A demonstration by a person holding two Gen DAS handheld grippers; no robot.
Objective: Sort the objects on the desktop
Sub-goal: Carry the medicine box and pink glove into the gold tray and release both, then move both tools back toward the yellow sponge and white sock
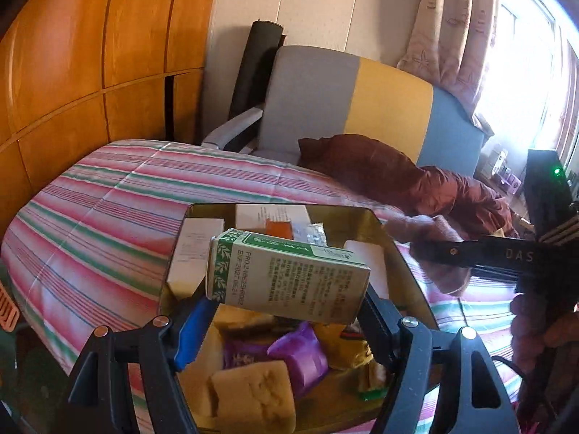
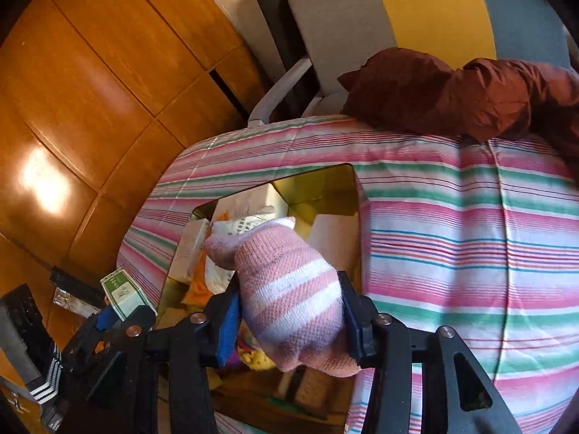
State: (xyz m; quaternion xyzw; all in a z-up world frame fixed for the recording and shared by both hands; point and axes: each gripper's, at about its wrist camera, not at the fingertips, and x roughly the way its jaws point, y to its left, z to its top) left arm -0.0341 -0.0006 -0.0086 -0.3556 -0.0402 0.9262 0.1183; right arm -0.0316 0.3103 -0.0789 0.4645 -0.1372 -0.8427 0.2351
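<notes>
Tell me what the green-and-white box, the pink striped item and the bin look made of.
Green-and-white box: printed cardboard, matte, with crisp folded edges. Pink striped sock: knitted yarn, soft, the stitch ribs visible. Bin: probably gold-toned metal or glossy plastic; its inner walls mirror the contents.

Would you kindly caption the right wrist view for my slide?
Right gripper holding a pink-and-white striped sock above the gold tin on a striped bedspread.

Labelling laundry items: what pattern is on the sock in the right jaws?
Pink and white knitted stripes on the sock; the right wrist view shows it best.
</notes>
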